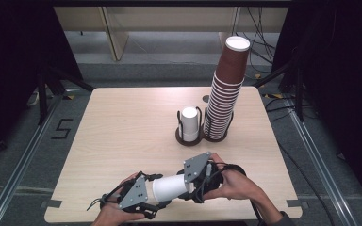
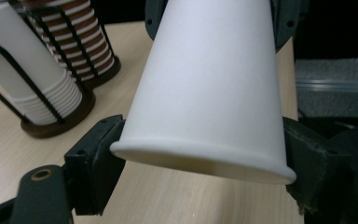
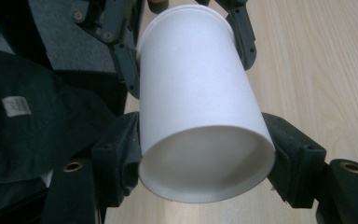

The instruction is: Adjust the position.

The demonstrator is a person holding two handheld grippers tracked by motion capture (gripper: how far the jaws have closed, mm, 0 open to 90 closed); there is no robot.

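Both the left gripper (image 1: 156, 205) and right gripper (image 1: 194, 187) clamp 1 white cup (image 1: 169, 188) above the table's (image 1: 122, 136) near edge; it seems taken from the holder (image 1: 189, 136), not yet placed anywhere.

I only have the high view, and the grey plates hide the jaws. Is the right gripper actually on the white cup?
Observer: Yes. In the right gripper view, the right gripper has its jaws closed on the white cup, one pad on each side of the narrow base end.
Operator: And the left one?
Observer: In the left gripper view, the left gripper has a pad against each side of the white cup, just behind its rolled rim.
Operator: Any crushing?
Observer: None visible. The base end looks round and the wall is smooth.
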